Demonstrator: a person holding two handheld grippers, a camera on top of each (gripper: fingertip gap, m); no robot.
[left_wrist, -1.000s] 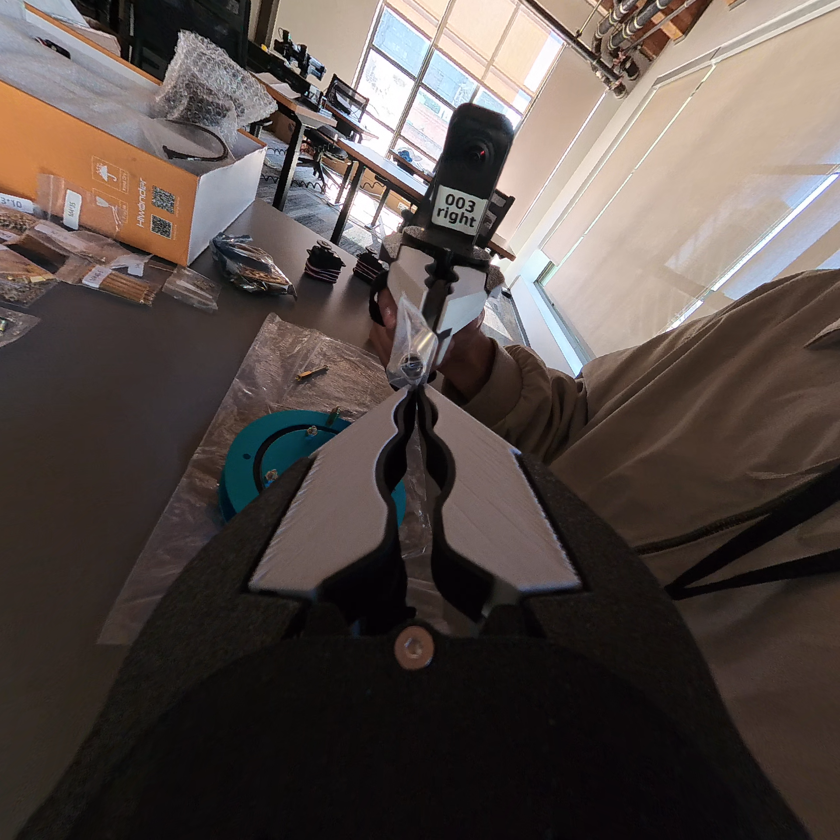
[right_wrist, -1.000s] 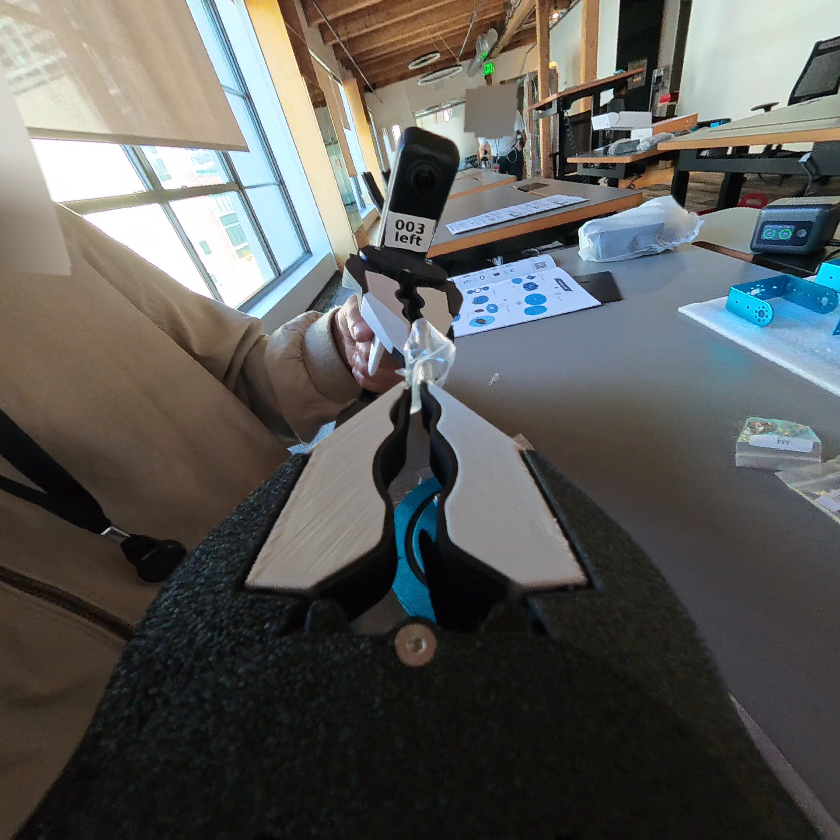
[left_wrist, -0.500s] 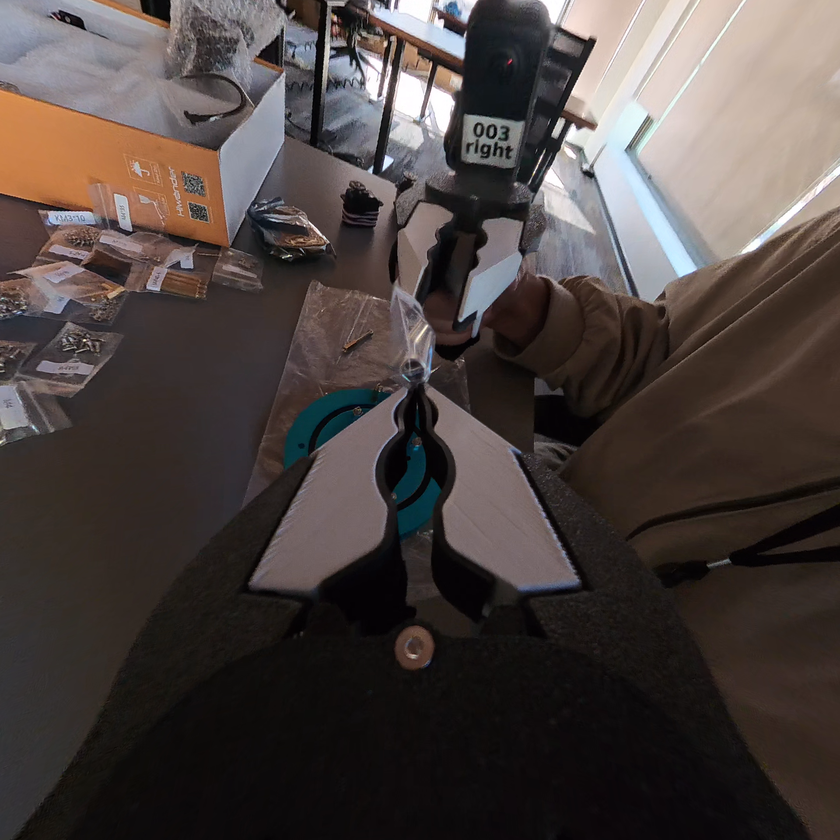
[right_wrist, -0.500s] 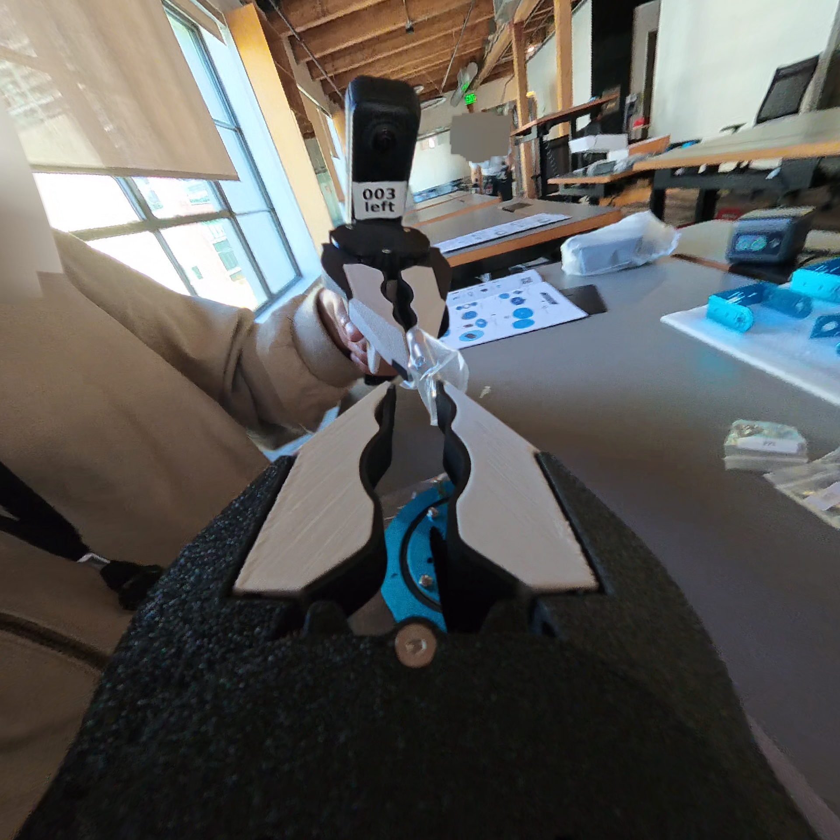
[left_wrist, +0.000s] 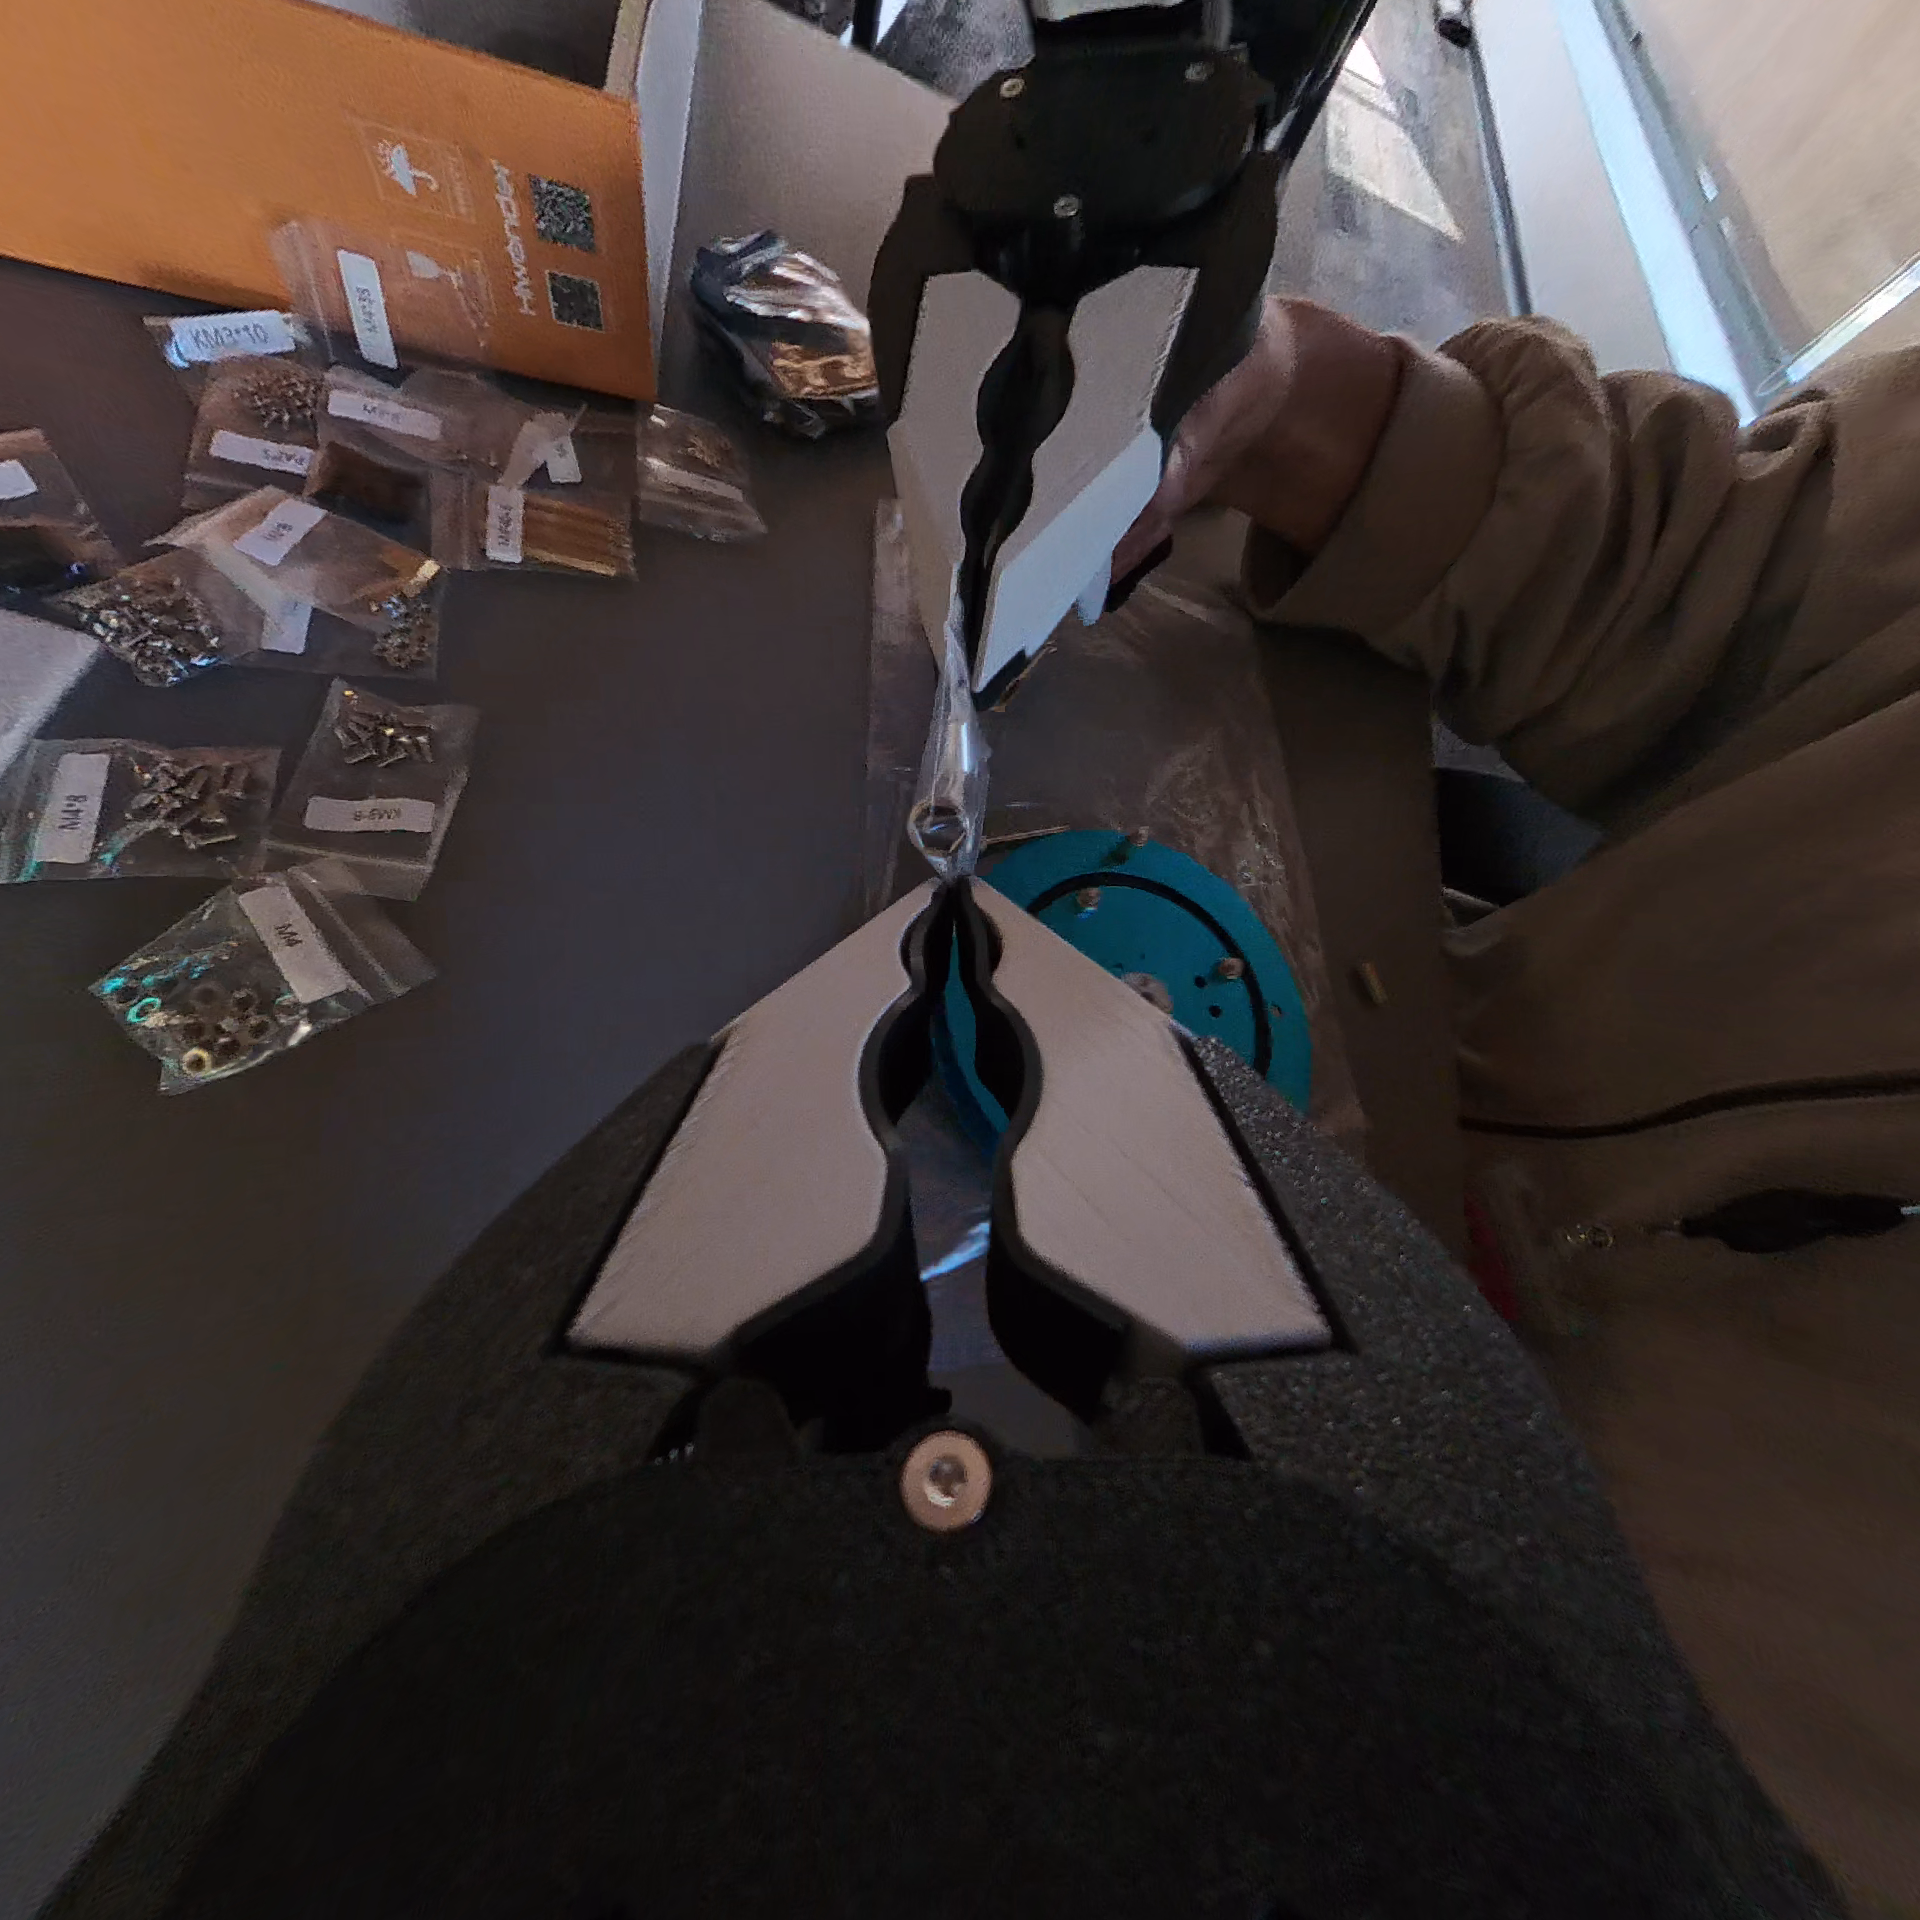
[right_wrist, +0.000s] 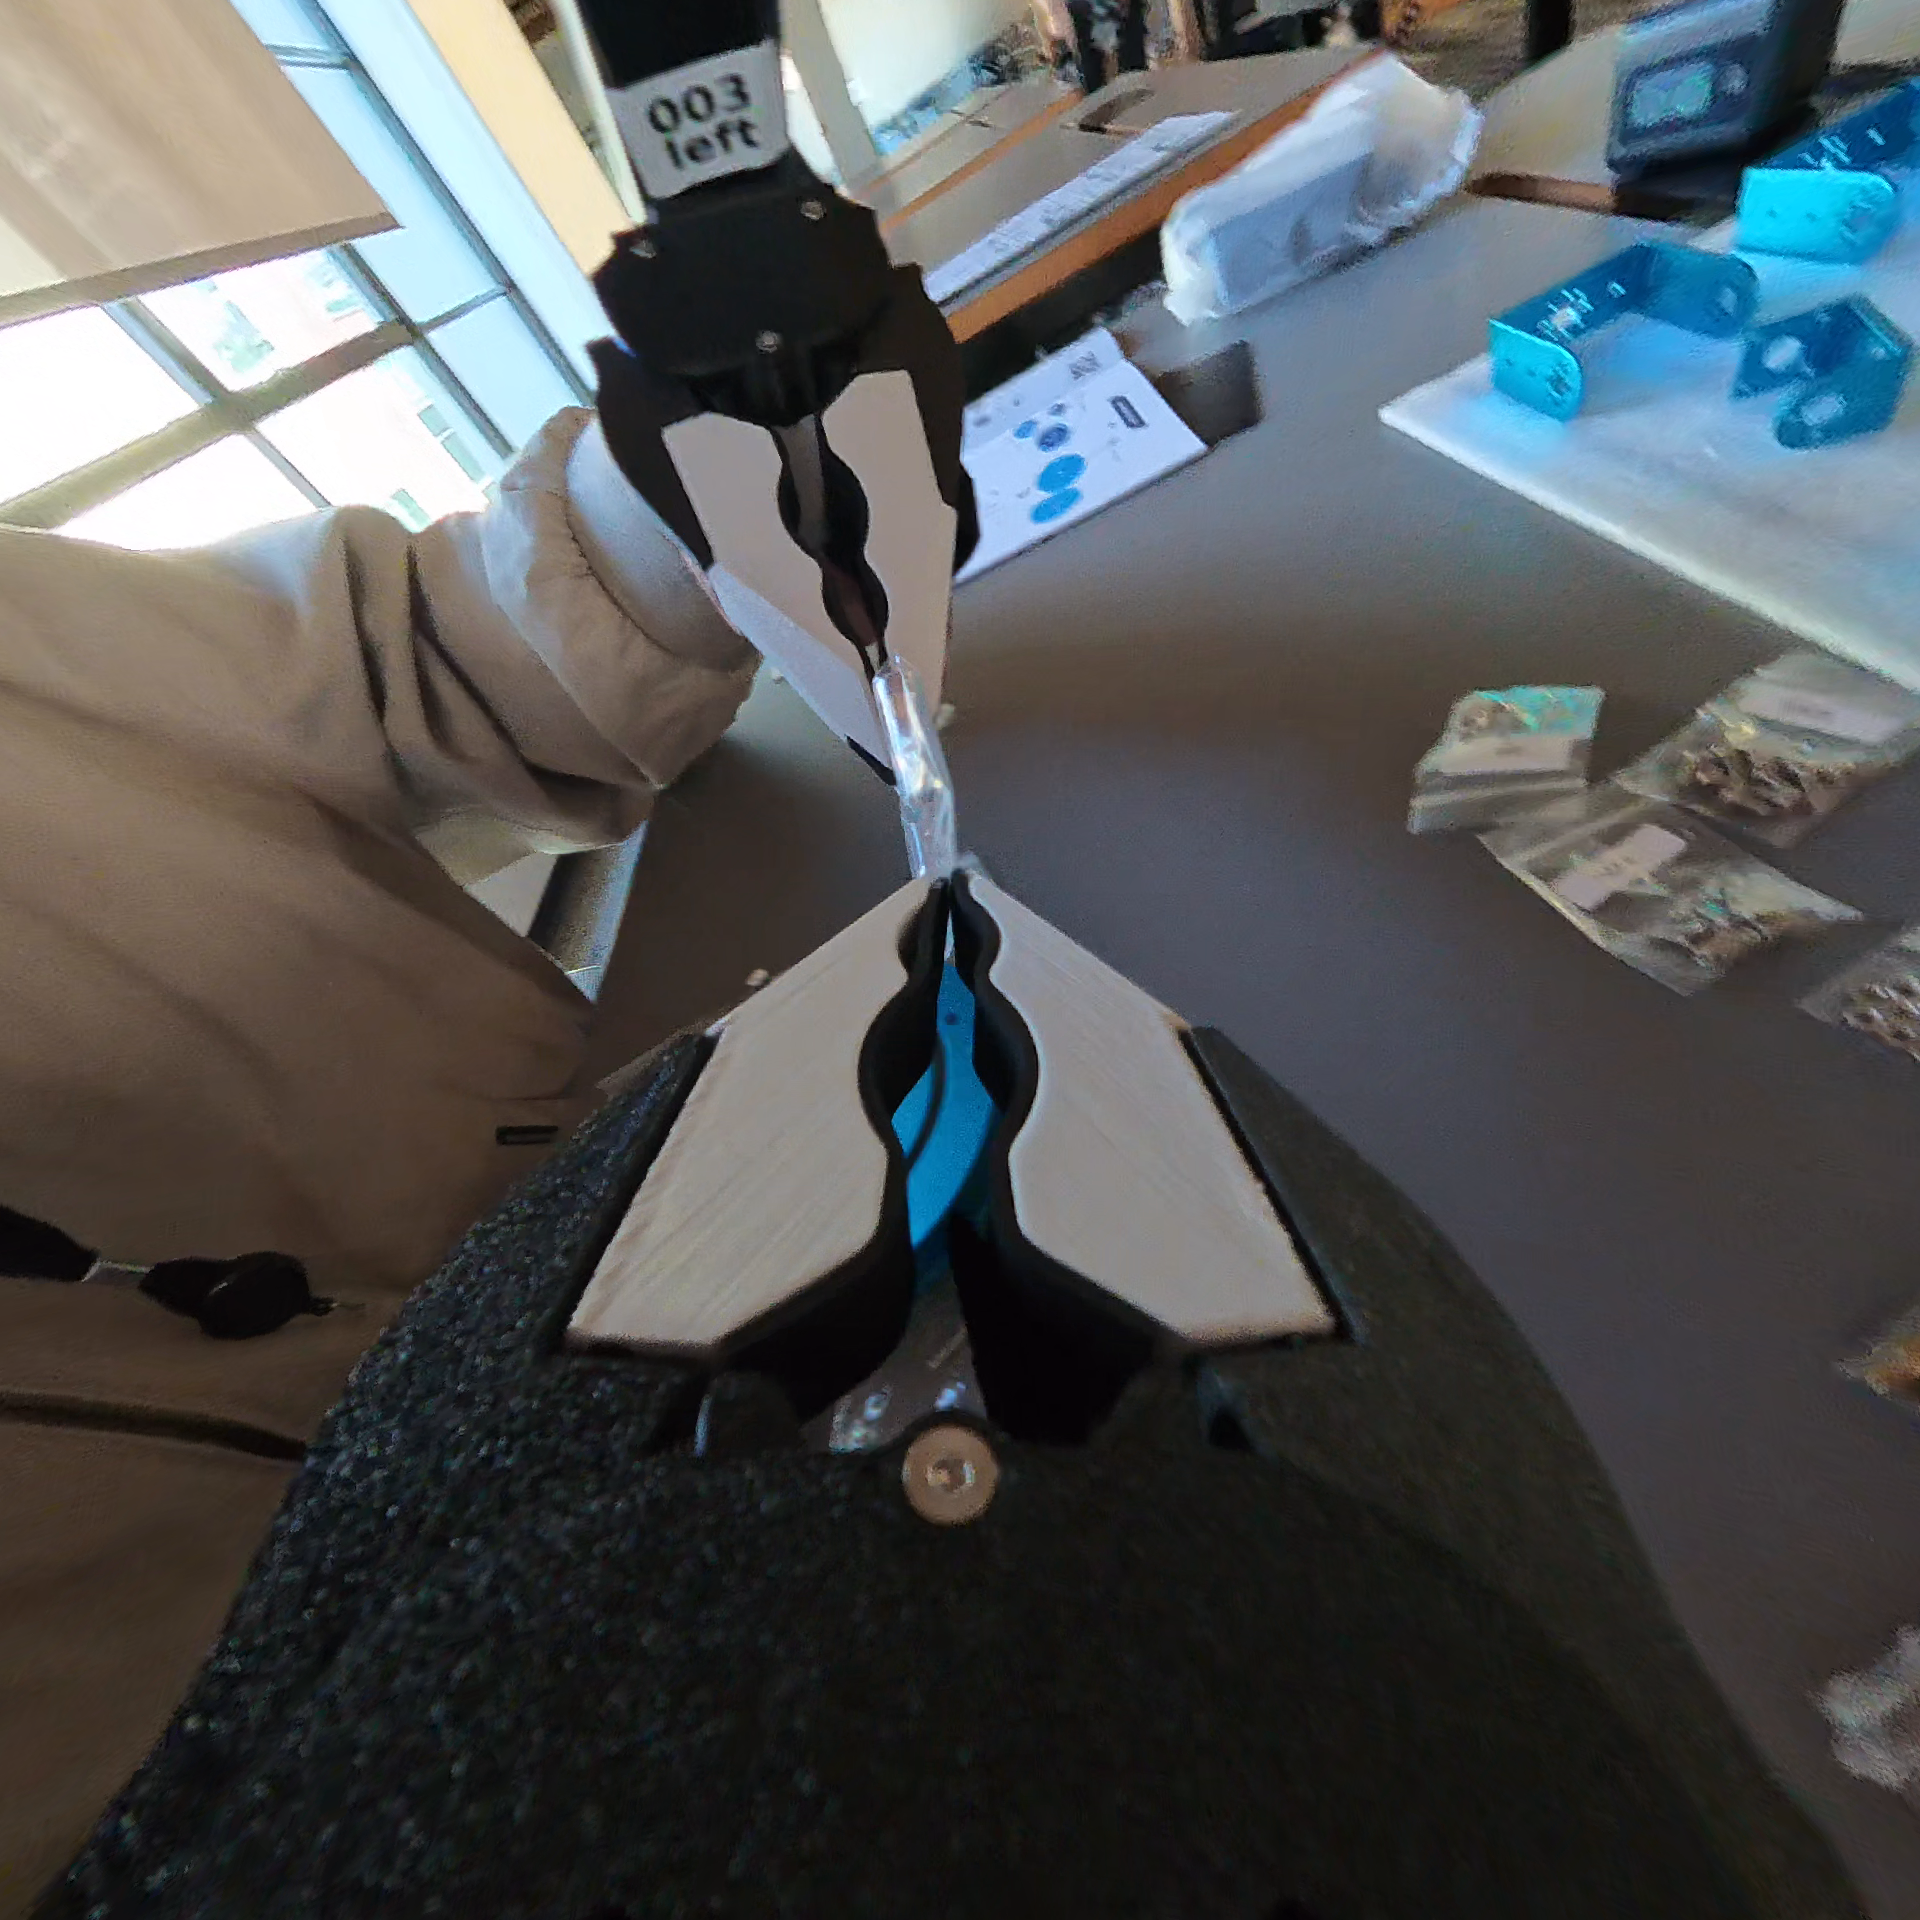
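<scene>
A small clear plastic bag (left_wrist: 951, 774) is stretched tight between my two grippers above the dark table. My left gripper (left_wrist: 953, 888) is shut on one end of it. My right gripper (right_wrist: 951, 883) is shut on the other end. The bag shows in the right wrist view (right_wrist: 920, 769) as a thin twisted strip. Each view shows the other gripper facing it, the right one in the left wrist view (left_wrist: 971, 665) and the left one in the right wrist view (right_wrist: 883, 665). A blue round plate (left_wrist: 1153, 951) with small screws lies on a clear plastic sheet (left_wrist: 1174, 748) under the grippers.
Several small bags of screws (left_wrist: 353, 779) lie on the table to the left, beside an orange box (left_wrist: 312, 177). Blue metal brackets (right_wrist: 1621, 312) on a white sheet, a printed leaflet (right_wrist: 1060, 457) and more screw bags (right_wrist: 1662, 862) lie to the right. A person's tan sleeve (left_wrist: 1558, 582) is close. Left tips to right tips: about 5 cm. Between my right fingertips and the blue round plate (left_wrist: 1153, 951) there is roughly 11 cm.
My right gripper opened briefly half a second ago and has shut on the bag again. Both grippers have tilted down toward the table and the bag is now pulled taut between them.
</scene>
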